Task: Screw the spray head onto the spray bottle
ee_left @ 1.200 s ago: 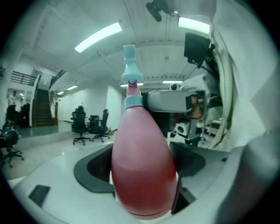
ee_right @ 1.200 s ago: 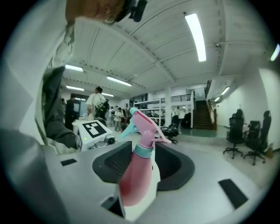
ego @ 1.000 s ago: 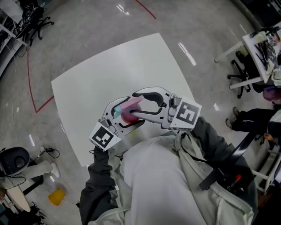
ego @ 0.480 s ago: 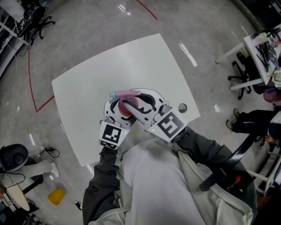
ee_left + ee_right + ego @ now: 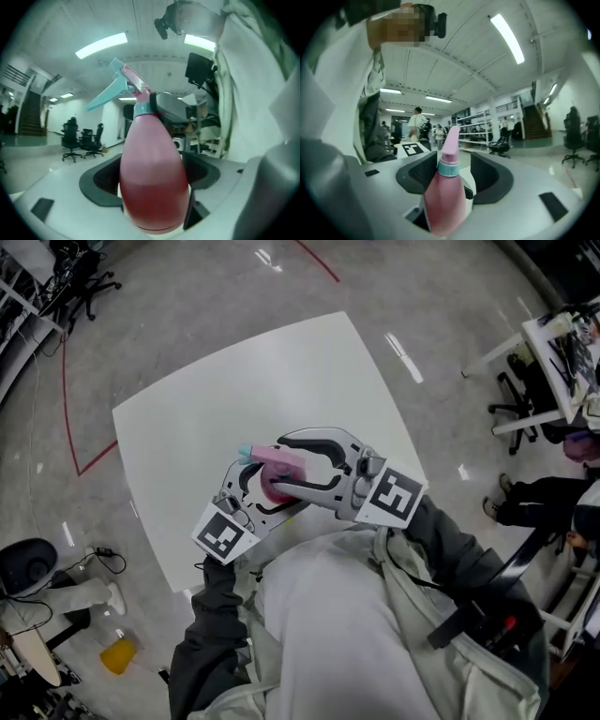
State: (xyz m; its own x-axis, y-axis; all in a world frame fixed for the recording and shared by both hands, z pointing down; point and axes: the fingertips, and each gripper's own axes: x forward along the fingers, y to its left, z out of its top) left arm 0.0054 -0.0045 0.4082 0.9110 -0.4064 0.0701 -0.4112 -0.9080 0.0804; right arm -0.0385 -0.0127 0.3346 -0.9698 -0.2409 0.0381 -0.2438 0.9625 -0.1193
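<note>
A pink spray bottle (image 5: 272,487) is held above the white table (image 5: 234,390), close to my body. Its pink spray head (image 5: 277,457) with a teal trigger (image 5: 104,96) sits on the neck above a teal collar (image 5: 449,168). My left gripper (image 5: 265,489) is shut on the bottle's body (image 5: 152,183), base towards its camera. My right gripper (image 5: 283,465) reaches in from the right around the neck and spray head. Its jaws are opening, and a gap shows between the collar and the pads (image 5: 490,178).
The table's near edge (image 5: 187,582) lies just below the grippers. A yellow object (image 5: 120,657) and cables lie on the floor at lower left. Office chairs (image 5: 525,399), a desk and a seated person's legs (image 5: 525,495) are at the right.
Half a second ago the right gripper was turned with its marker cube rolled towards me and the spray head pointing left; now it has swung back to the right and its jaws stand wider.
</note>
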